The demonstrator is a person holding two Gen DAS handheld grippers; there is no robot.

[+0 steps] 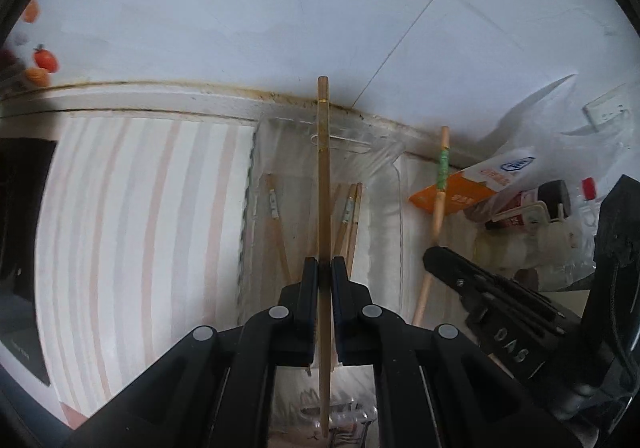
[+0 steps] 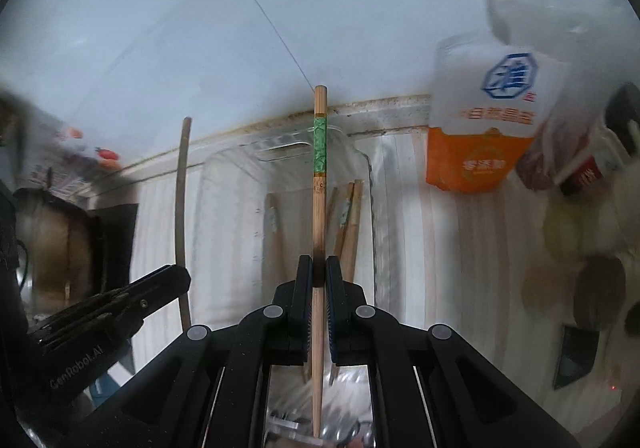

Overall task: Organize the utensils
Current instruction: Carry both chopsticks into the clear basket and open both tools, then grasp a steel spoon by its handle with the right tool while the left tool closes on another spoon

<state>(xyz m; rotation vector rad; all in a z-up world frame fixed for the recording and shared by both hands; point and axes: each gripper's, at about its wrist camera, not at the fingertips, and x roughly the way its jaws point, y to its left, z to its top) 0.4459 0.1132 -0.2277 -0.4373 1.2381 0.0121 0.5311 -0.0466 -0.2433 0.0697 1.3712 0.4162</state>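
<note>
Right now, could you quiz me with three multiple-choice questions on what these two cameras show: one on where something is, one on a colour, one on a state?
1. Where do the loose chopsticks lie?
A. In the clear tray
B. On the orange packet
C. On the wall

2. What colour is the band on the right tool's chopstick?
A. Red
B. Green
C. Blue

3. What is the left tool doing?
A. Open, holding nothing
B. Shut on a gold-banded chopstick
C. Gripping the tray

Answers: 1 A, they show through the tray's clear walls; 2 B, the green wrap sits near its top; 3 B, its fingers pinch the stick.
</note>
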